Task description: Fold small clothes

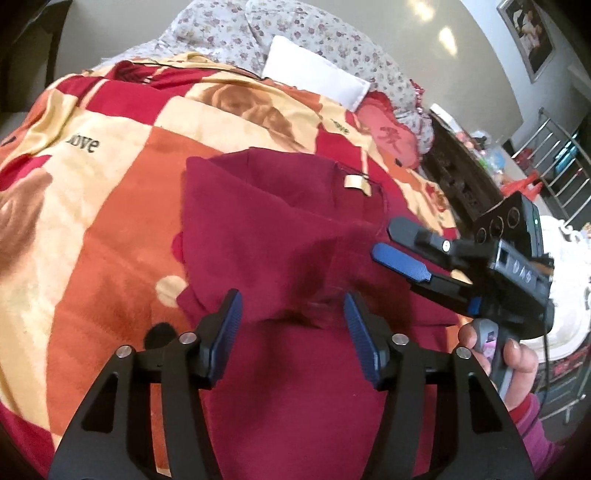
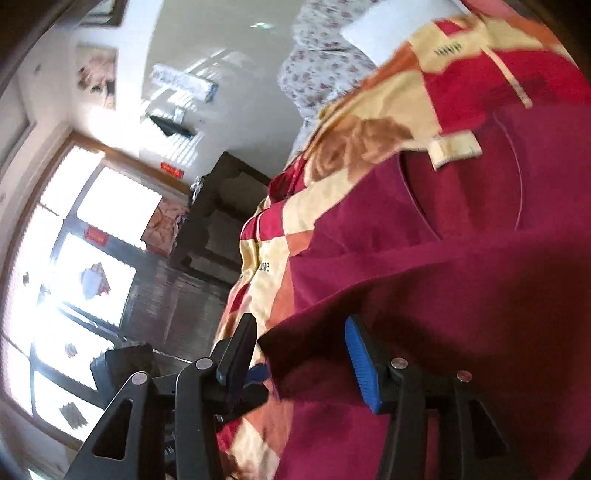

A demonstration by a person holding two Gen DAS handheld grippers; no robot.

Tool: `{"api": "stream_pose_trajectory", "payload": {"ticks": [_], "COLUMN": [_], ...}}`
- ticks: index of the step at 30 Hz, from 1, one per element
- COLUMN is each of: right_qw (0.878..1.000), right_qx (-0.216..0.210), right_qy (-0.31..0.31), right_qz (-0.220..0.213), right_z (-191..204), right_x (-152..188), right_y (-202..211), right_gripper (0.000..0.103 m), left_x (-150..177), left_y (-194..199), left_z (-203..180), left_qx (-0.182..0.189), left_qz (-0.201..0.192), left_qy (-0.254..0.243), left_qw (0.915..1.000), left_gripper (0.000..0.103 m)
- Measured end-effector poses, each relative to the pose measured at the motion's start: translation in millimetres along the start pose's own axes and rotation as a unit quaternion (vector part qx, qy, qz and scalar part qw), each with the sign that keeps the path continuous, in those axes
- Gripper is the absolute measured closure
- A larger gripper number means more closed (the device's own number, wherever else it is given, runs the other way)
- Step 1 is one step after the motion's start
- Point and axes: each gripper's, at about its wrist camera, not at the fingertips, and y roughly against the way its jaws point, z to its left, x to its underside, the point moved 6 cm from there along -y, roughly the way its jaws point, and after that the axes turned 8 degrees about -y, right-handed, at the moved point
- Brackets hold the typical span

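One dark red garment (image 1: 280, 236) lies on a blanket (image 1: 110, 192) checked in orange, cream and red, its long axis running away from the left gripper (image 1: 291, 332), with the collar and cream neck label (image 1: 356, 183) at the far end toward the floral bedding (image 1: 295, 33) and white pillow (image 1: 314, 75). Both tongs stand apart: the left gripper's blue pads straddle a raised fold of the cloth without pinching it, and the right gripper (image 2: 301, 350) hangs open over the garment's edge. Beyond the bed sit a dark wooden cabinet (image 2: 218, 218) and a bright window (image 2: 74, 258)
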Motion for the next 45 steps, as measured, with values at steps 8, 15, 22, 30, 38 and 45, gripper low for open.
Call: {"api": "stream_pose_trajectory", "payload": {"ticks": [8, 15, 22, 30, 38, 45], "right_qw": [0.997, 0.99, 0.979, 0.965, 0.948, 0.939], "right_qx": [0.063, 0.118, 0.151, 0.202, 0.302, 0.332], "right_qy": [0.013, 0.001, -0.04, -0.053, 0.019, 0.016], "right_qz": [-0.037, -0.079, -0.128, -0.161, -0.103, -0.09], "right_z": [-36, -74, -107, -117, -132, -150], "right_x": [13, 18, 3, -17, -43, -39], "right_y": [65, 129, 172, 183, 129, 133], "right_gripper": [0.055, 0.055, 0.055, 0.055, 0.055, 0.052], "left_x": [-1, -10, -18, -44, -22, -13], "left_y": [-24, -42, -75, -33, -68, -65], "left_z": [1, -6, -17, -3, 32, 31], "left_qx": [-0.001, -0.021, -0.033, -0.068, -0.101, -0.093], "left_qz": [0.014, 0.004, 0.035, -0.028, 0.019, 0.022], "left_qy": [0.003, -0.014, -0.047, -0.05, -0.014, -0.016], "left_qw": [0.9999, 0.9997, 0.9977, 0.9961, 0.9946, 0.9953], "left_gripper": [0.026, 0.027, 0.085, 0.089, 0.089, 0.089]}}
